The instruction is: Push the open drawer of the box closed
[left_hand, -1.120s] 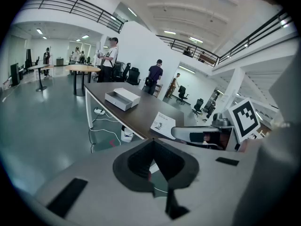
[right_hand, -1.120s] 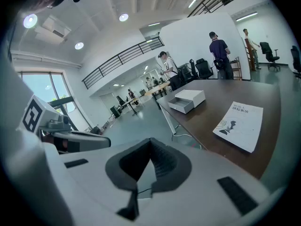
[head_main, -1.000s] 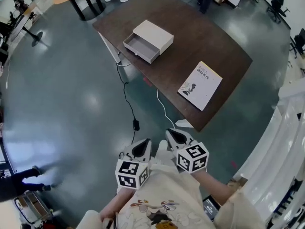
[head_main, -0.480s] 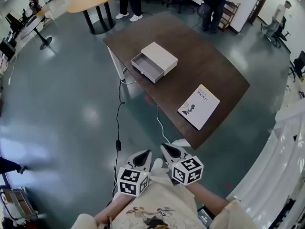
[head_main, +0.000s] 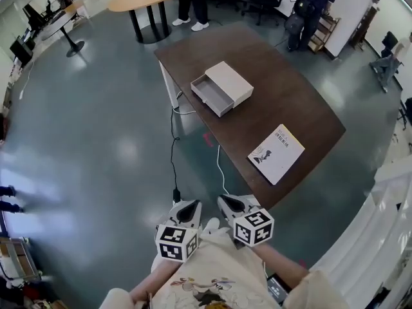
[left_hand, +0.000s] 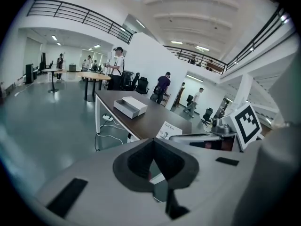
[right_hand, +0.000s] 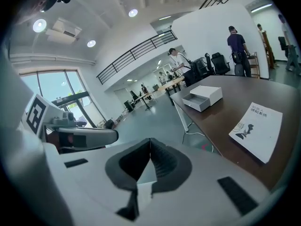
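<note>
White box (head_main: 232, 82) sits by the left edge of the dark table (head_main: 302, 102). Its drawer (head_main: 210, 96) is pulled out toward that edge, with the front panel parallel to it. Head view gives us the drawer's grey inside. Only the gripper views show the jaws: left gripper (left_hand: 153, 142) and right gripper (right_hand: 149, 142) are both pressed together on nothing. We hold both off the table's near corner, well apart from the box. Booklet (head_main: 277, 154) lies by the near right edge; cables (head_main: 172, 153) hang off the left edge.
</note>
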`<action>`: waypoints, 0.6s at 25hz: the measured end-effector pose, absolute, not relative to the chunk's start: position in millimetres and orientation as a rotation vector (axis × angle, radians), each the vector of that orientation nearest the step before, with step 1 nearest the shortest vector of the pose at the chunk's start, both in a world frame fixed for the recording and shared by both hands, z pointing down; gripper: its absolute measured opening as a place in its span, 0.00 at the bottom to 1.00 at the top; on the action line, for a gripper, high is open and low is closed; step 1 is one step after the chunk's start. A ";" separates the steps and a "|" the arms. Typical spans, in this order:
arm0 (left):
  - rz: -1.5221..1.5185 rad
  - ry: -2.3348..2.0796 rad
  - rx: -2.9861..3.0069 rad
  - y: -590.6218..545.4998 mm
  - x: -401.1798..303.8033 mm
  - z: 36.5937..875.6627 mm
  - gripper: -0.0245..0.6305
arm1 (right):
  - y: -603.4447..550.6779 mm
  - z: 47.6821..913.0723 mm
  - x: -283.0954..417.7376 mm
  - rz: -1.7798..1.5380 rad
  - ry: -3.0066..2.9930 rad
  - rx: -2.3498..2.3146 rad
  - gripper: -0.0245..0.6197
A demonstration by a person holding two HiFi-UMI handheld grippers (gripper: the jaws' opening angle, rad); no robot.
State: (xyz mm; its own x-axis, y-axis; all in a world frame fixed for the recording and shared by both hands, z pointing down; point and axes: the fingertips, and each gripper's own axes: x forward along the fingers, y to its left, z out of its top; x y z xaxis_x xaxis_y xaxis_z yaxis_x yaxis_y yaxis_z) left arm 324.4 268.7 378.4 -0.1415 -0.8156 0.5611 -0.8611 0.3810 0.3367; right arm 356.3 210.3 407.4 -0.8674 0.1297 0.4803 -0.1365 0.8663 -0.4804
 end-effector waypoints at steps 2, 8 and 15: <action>0.079 -1.961 1.434 264.6 313.9 380.3 0.05 | 208.9 410.6 343.0 0.701 -2.513 -0.014 0.05; 0.042 -2.003 1.393 261.2 252.1 384.8 0.05 | 202.5 420.6 276.2 0.713 -2.481 -0.058 0.05; -0.005 -1.954 1.356 241.2 122.0 418.0 0.04 | 185.6 452.8 149.9 0.687 -2.419 -0.067 0.05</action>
